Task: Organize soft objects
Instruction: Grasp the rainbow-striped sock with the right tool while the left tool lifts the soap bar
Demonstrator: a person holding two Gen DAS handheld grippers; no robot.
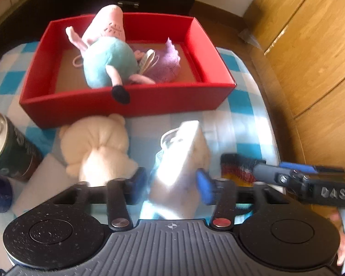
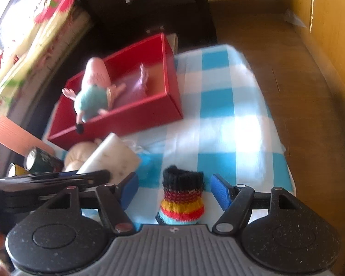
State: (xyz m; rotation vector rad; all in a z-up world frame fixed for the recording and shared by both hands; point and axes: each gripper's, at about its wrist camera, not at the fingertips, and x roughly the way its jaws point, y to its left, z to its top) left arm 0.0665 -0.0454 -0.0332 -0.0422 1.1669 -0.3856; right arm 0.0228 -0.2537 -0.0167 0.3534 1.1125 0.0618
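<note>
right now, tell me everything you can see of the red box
The red box is an open, lidless rectangular tray of what looks like stiff card, red on its walls inside and out, with a brown floor. It sits flat at the far end of the blue-and-white checked cloth. Inside lie a pig plush in a teal dress, one black foot hanging over the near wall, and a purple plush. A cream plush lies against its near wall outside.

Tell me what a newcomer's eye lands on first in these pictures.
The red box at the far side of the blue-checked cloth, with a pink-and-teal plush leaning inside, one foot over the rim. Nearer, the left gripper straddles a white sponge block, and the right gripper straddles a striped knitted sock.
</note>
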